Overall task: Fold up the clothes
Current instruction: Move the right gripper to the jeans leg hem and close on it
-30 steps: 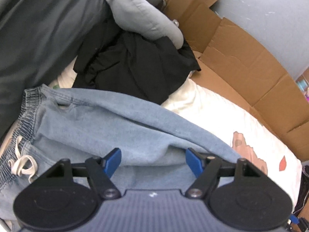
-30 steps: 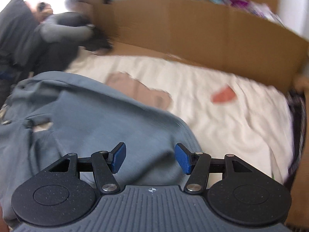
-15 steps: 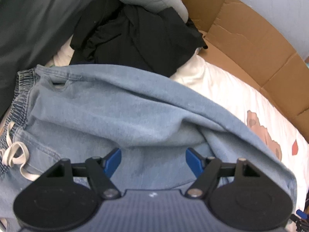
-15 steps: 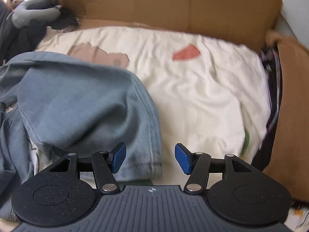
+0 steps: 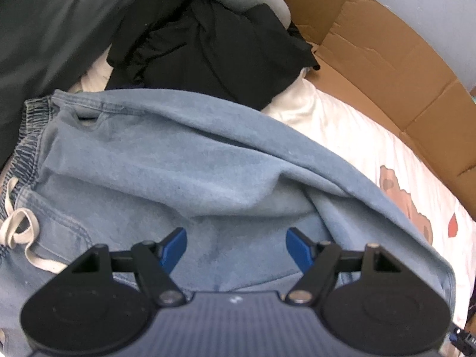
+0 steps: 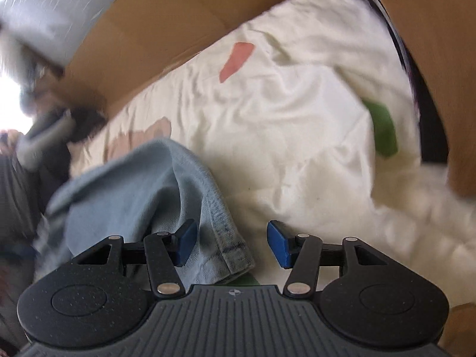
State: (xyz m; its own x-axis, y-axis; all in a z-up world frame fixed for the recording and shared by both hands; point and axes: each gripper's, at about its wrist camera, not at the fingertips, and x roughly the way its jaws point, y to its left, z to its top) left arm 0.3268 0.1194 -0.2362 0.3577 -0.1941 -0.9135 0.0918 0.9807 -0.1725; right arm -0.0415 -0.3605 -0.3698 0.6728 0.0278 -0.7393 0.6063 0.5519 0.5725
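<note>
Right claw [image 6: 232,244] rolled, narrowing yet released over jeans hem [image 6: 229,250], left claw [image 5: 236,247] released, background blurred

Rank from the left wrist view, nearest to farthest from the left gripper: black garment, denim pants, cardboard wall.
1. denim pants: right under the left gripper, between its open fingers.
2. black garment: beyond the pants, top centre.
3. cardboard wall: farthest, upper right along the bed edge.
</note>
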